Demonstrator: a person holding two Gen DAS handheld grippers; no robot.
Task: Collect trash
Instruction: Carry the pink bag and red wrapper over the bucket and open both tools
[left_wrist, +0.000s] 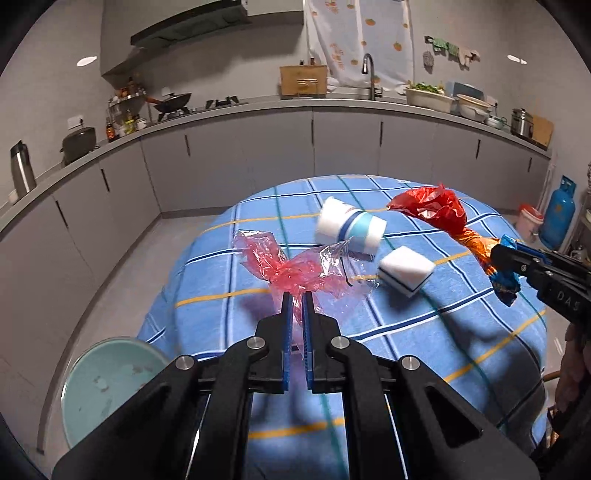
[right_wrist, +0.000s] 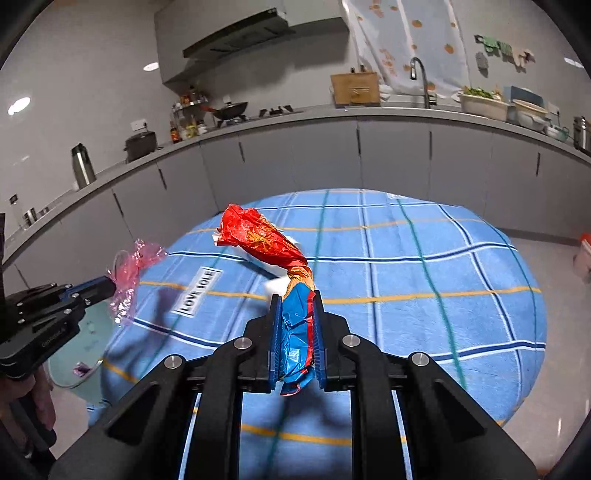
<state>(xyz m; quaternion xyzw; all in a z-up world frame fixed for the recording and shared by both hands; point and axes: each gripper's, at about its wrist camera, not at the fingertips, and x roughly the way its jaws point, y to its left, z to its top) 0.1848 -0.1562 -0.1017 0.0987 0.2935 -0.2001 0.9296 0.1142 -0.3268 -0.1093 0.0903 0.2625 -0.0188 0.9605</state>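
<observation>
My left gripper (left_wrist: 296, 295) is shut on a crumpled pink and clear plastic wrapper (left_wrist: 291, 269) and holds it above the blue checked tablecloth (left_wrist: 424, 332); it also shows in the right wrist view (right_wrist: 127, 273). My right gripper (right_wrist: 296, 297) is shut on a red, orange and blue snack wrapper (right_wrist: 266, 240), held above the table; it also shows in the left wrist view (left_wrist: 439, 212). A light teal bin (left_wrist: 107, 384) stands on the floor left of the table, also in the right wrist view (right_wrist: 86, 339).
Two white sponges with blue bands (left_wrist: 349, 225) (left_wrist: 406, 271) lie on the table. A grey kitchen counter (left_wrist: 258, 105) with cookware runs along the back wall. A blue gas cylinder (left_wrist: 557, 214) stands at the right.
</observation>
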